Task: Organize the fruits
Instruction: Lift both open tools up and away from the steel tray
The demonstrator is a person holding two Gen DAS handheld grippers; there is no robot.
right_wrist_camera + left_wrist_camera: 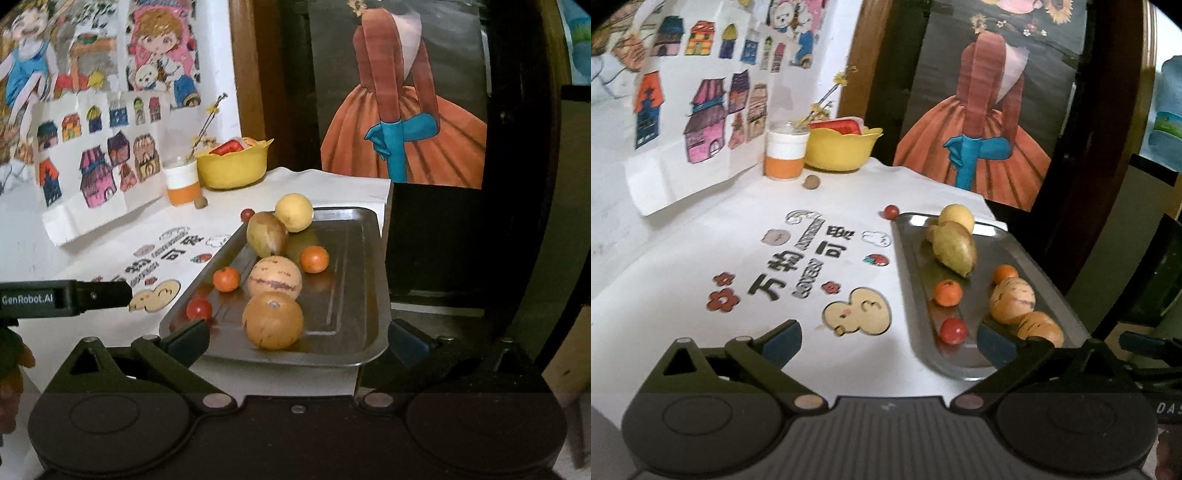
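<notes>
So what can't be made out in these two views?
- Yellow bowl contents: both views, rim hides all but something red on top.
- Small brown ball by the cup: too small and blurred to identify.
- Tray near corner: left wrist view, covered by the left gripper.

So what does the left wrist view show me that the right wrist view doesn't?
Only the left wrist view shows the red flower prints on the white table cover.

Only the right wrist view shows the black left hand-held gripper body from the side and the cartoon children posters.

Both show the grey metal tray holding fruit, the small red fruit lying off it, the yellow bowl, and open jaws.
</notes>
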